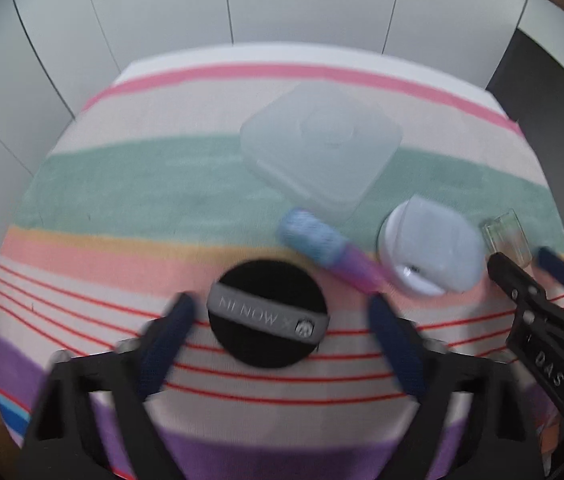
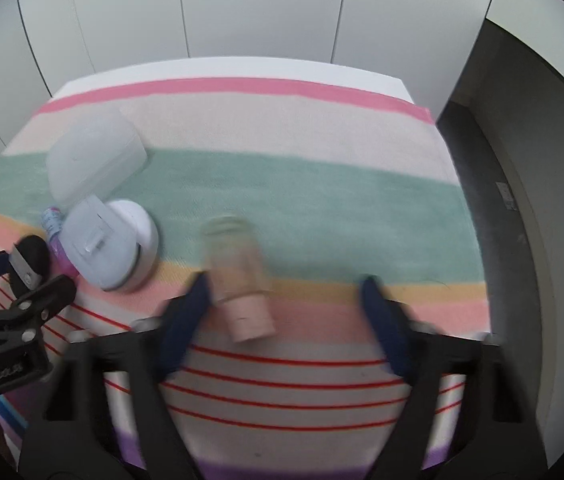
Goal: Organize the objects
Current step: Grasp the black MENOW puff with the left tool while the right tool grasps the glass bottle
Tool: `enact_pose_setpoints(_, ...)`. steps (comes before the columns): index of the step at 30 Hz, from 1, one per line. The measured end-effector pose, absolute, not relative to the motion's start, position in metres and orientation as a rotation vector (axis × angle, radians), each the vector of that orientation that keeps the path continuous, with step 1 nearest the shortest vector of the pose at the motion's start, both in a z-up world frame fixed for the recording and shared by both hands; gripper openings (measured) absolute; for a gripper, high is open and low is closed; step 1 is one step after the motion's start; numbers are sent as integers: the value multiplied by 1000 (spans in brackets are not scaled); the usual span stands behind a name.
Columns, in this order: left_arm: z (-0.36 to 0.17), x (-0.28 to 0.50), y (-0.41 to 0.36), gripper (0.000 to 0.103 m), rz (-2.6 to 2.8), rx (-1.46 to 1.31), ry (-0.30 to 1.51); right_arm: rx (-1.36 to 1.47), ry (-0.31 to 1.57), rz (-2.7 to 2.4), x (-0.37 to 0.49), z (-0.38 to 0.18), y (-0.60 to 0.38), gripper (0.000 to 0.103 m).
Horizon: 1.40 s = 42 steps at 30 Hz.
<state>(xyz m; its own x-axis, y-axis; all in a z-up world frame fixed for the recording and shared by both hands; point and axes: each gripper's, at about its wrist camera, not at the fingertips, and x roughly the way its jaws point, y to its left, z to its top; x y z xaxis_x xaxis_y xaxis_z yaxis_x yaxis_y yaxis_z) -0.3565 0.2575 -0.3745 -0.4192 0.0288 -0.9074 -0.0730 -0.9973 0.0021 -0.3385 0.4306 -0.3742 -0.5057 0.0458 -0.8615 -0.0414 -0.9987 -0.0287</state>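
Observation:
A black round disc with a grey band (image 1: 267, 314) lies on the striped cloth between the open fingers of my left gripper (image 1: 282, 312), which holds nothing. A blue-and-purple tube (image 1: 324, 246) lies beyond it, beside a white round device with a pale flap (image 1: 430, 250). A translucent square box (image 1: 322, 144) sits further back. My right gripper (image 2: 284, 298) is open; a clear glass jar (image 2: 237, 276) lies on its side by its left finger (image 2: 185, 320). The jar also shows in the left wrist view (image 1: 508, 236).
The striped cloth (image 2: 302, 196) covers the table, which ends at white wall panels behind and a dark gap on the right. The box (image 2: 91, 156), white device (image 2: 111, 246), tube (image 2: 53, 226) and disc (image 2: 29, 266) show left in the right wrist view.

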Motion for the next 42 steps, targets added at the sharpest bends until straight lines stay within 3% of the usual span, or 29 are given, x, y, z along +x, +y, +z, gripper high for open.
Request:
enact_pose_setpoints(1,-371,-355,259,48,2600,-1638,68,-1530,7,2696,-338,-372,429,30)
enact_pose_setpoints(16,-364,-357,259,43,2603,-1642,75,-1545,-2,2678,-338,-369,431,29)
enact_pose_setpoints(23,-329,-355,250,43,2634,-1612,77,-1538,6,2680,-332,-346,426,28)
enact_pose_setpoints(42,-136,-309,212,43,2740,-1411,65,-1444,-5,2758,-276,-149,392,28)
